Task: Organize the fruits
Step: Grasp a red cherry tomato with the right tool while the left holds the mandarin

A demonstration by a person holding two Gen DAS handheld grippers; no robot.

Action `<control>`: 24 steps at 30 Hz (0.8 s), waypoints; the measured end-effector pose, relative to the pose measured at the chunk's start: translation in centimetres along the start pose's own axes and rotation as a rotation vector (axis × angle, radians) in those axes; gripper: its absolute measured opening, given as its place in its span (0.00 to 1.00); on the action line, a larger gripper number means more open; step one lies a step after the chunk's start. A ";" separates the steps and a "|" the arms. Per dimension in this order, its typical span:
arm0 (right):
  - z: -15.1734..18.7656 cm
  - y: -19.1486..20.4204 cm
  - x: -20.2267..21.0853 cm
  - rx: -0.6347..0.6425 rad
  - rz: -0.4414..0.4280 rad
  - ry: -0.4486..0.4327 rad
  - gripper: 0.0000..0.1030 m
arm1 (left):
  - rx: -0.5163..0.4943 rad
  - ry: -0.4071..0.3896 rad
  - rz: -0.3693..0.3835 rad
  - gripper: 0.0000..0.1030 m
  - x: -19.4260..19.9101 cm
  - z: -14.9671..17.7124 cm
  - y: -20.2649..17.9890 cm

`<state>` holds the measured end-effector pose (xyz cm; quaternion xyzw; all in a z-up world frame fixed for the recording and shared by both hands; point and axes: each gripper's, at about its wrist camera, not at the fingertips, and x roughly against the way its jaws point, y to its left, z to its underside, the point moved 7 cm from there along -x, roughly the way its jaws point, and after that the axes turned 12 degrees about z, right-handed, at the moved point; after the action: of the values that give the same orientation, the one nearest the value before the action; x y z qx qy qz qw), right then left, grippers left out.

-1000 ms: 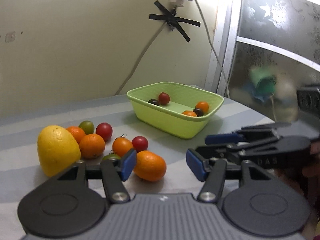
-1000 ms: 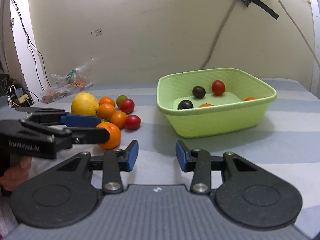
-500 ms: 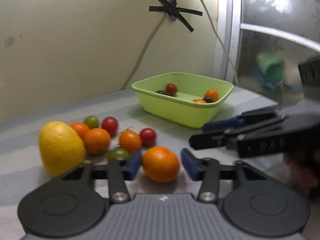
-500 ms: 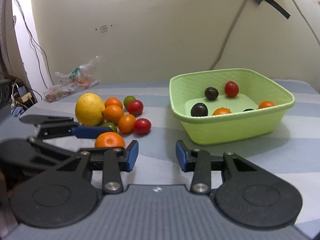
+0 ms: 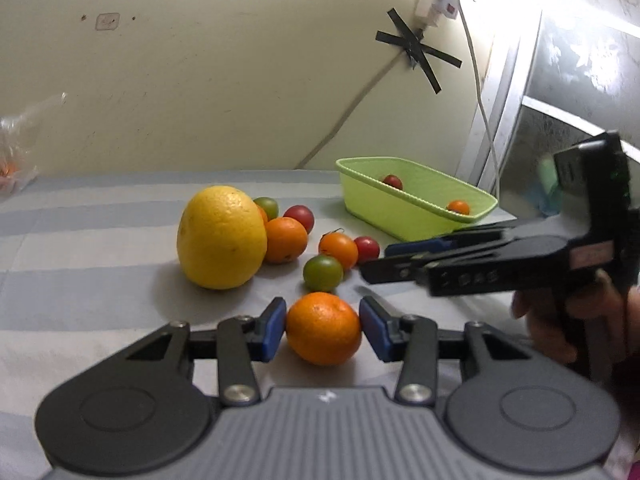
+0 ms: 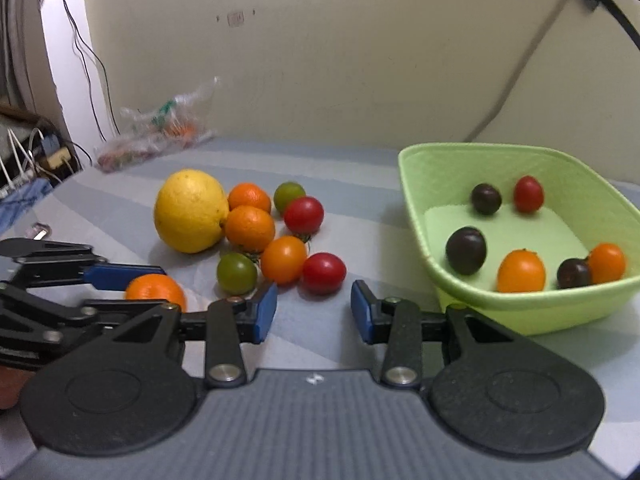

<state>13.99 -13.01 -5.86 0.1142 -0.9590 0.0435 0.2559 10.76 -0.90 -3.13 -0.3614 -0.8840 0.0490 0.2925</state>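
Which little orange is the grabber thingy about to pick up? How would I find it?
Find the big yellow fruit on the striped cloth, with small fruits piled beside it. The orange lies apart from that pile, nearest the camera, just past the green tomato. Only it sits between the left gripper and its blue pads.

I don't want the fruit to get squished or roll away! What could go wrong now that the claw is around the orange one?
1. The left claw has its pads on both sides of the mandarin. It is round, so it might slip out when lifted.
2. The green tomato sits just beyond the mandarin. A push forward could bump it into the others.
3. The right claw hangs open nearby, so the two claws could knock together on the way to the green basket.
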 end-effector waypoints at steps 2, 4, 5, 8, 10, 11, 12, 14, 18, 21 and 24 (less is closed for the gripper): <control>-0.1 0.4 -0.5 0.021 0.004 0.001 0.43 | 0.004 -0.005 0.007 0.40 0.0 0.0 0.1; -0.2 0.7 -0.8 0.028 0.012 -0.003 0.43 | 0.021 -0.014 0.018 0.40 0.2 0.1 0.3; -0.3 0.8 -0.9 0.030 0.015 -0.006 0.43 | 0.034 -0.018 0.022 0.40 0.3 0.2 0.4; -0.5 0.8 -1.3 0.030 0.013 -0.007 0.46 | 0.067 -0.027 0.032 0.40 0.4 0.1 0.7; -0.8 0.7 -1.6 0.023 -0.003 0.000 0.51 | 0.072 -0.029 0.032 0.40 0.5 0.2 0.6; -0.9 0.7 -1.7 0.020 -0.006 0.002 0.52 | 0.069 -0.030 0.030 0.40 0.5 0.2 0.6; -0.8 0.7 -1.7 0.019 -0.005 0.003 0.52 | 0.067 -0.031 0.028 0.40 0.5 0.2 0.5; -0.7 1.0 -1.2 0.030 -0.008 0.002 0.52 | 0.067 -0.034 0.029 0.40 0.5 0.2 0.6; -0.2 1.7 0.9 0.053 -0.078 -0.020 0.49 | 0.087 -0.040 0.036 0.40 0.6 0.2 1.0; -0.2 1.4 1.6 0.061 -0.040 -0.048 0.50 | 0.101 -0.046 0.039 0.40 0.7 0.2 1.1; -0.6 0.7 1.3 0.054 -0.004 -0.064 0.50 | 0.101 -0.046 0.038 0.40 0.7 0.3 0.9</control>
<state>12.97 -12.48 -4.73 0.1243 -0.9649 0.0654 0.2218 10.76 0.32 -3.30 -0.3615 -0.8800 0.1072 0.2889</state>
